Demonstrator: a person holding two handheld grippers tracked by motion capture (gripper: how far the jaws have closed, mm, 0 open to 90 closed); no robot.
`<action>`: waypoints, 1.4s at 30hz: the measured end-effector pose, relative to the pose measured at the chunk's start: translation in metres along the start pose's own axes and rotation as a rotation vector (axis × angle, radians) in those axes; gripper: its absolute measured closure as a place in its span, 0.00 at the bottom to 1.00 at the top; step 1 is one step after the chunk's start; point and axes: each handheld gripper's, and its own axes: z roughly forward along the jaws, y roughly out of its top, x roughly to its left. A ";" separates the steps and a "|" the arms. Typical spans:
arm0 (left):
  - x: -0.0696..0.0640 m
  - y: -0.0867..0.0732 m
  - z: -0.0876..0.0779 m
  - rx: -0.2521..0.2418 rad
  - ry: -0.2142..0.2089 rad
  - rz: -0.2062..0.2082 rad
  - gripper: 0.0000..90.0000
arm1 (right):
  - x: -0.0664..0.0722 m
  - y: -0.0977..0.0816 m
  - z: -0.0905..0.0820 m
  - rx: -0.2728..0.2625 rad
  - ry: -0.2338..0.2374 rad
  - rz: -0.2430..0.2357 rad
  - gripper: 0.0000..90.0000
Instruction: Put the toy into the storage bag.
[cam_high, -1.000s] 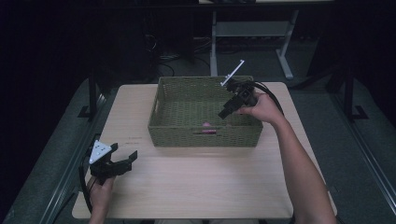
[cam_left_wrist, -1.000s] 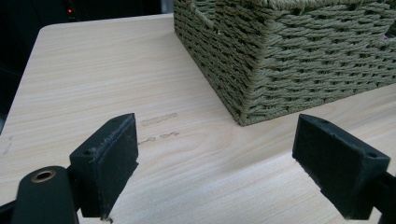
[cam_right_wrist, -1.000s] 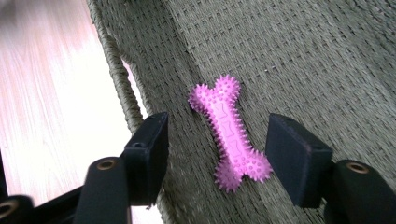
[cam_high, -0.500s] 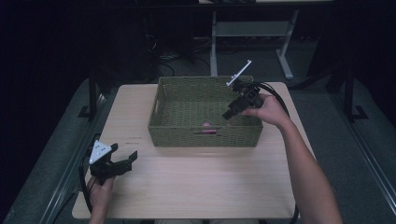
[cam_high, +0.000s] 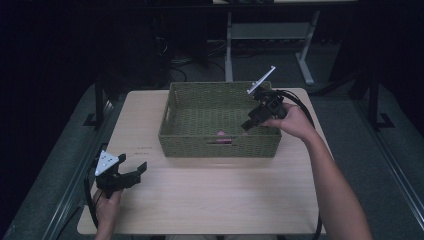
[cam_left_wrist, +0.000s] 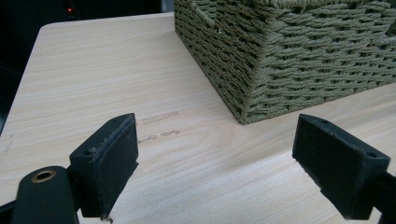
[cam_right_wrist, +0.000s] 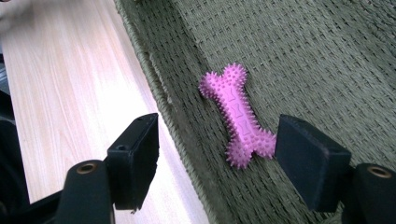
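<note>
Jaws of the right gripper (cam_right_wrist: 215, 154), just opening and holding nothing, hang above the pink bone toy (cam_right_wrist: 237, 115), lying lengthwise between them in the basket (cam_high: 200, 92)

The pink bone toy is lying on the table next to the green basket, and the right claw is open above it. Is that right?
Not quite. The pink bone toy lies inside the green basket, on its woven floor by the near wall, not on the table. The right gripper view shows it best. The rest fits: the right claw is open above it, its jaws having just been opening, gripping nothing.
</note>
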 end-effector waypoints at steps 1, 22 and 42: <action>0.000 0.000 0.000 -0.001 0.000 0.001 0.15 | 0.001 -0.001 -0.001 0.000 0.001 0.000 0.33; -0.001 0.000 0.000 0.003 -0.001 0.002 0.15 | 0.022 -0.028 -0.012 -0.028 -0.012 -0.019 0.31; -0.002 0.000 0.000 0.004 -0.003 0.009 0.15 | 0.036 -0.063 -0.014 -0.066 -0.013 -0.020 0.31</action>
